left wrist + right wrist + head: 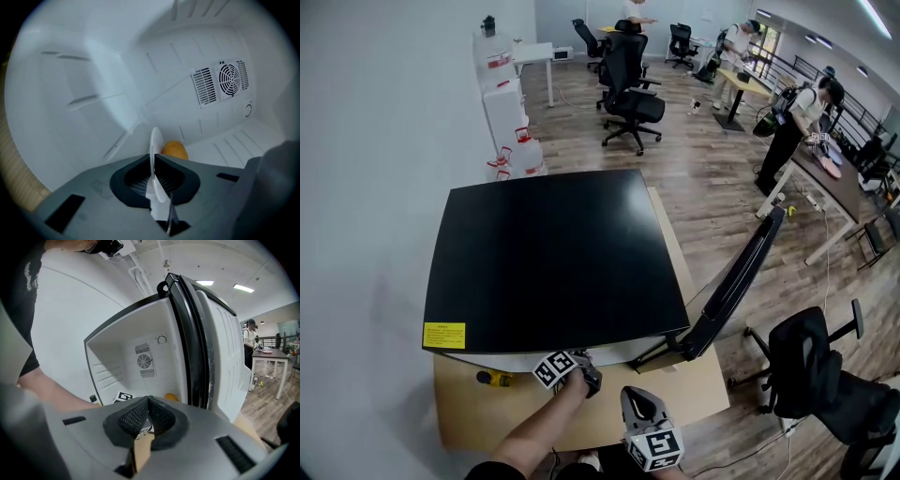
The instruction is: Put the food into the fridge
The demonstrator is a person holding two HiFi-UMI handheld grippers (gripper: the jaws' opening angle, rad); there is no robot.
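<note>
A small fridge with a black top (pixel 553 253) stands on a wooden platform (pixel 694 384), its door (pixel 736 281) swung open to the right. My left gripper (pixel 581 372) reaches into the white fridge interior (pixel 93 93). It (pixel 153 157) is shut on the rim of a white plate (pixel 155 140), seen edge-on. An orange piece of food (pixel 174 150) sits on the plate, close to the back wall with the fan grille (pixel 229 79). My right gripper (pixel 639 398) is outside, in front of the opening; it (pixel 149 401) is shut with nothing in it. The food (pixel 171 397) shows past it.
A small yellow object (pixel 492 378) lies on the platform under the fridge's front left. A white wall (pixel 375 187) runs along the left. A black office chair (pixel 811 375) stands at the right, another chair (pixel 628 89), water jugs (pixel 511 112), desks and people behind.
</note>
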